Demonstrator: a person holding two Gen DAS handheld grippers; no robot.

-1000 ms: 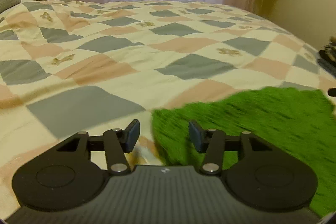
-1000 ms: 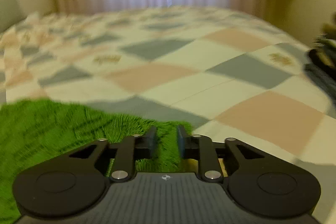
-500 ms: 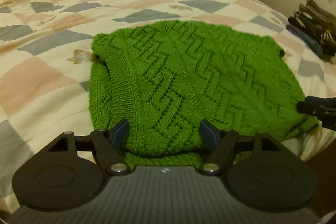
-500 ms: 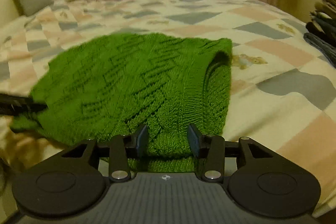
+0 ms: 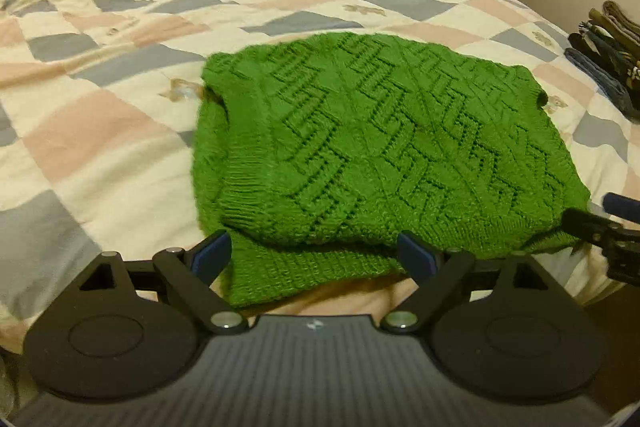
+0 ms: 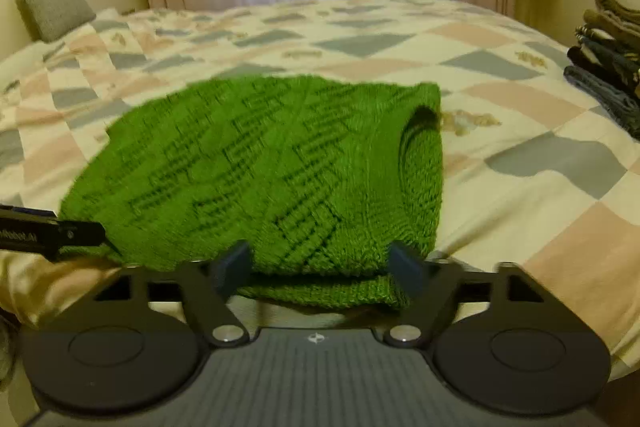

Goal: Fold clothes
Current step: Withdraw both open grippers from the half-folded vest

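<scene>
Your left gripper [image 5: 314, 257] and right gripper [image 6: 320, 261] hovered with tongs spread wide, gripping nothing, at the near hem of the green knit sweater [image 5: 372, 147], likely so each could take an end. Doubled over at centre frame on the patchwork quilt [image 5: 120, 131], it ran lengthwise left to right.

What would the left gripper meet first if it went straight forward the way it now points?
Most likely the green sweater. Its near hem lies between the open jaws of the left gripper, on the bed. Depth is unclear, so it may pass just above.
</scene>
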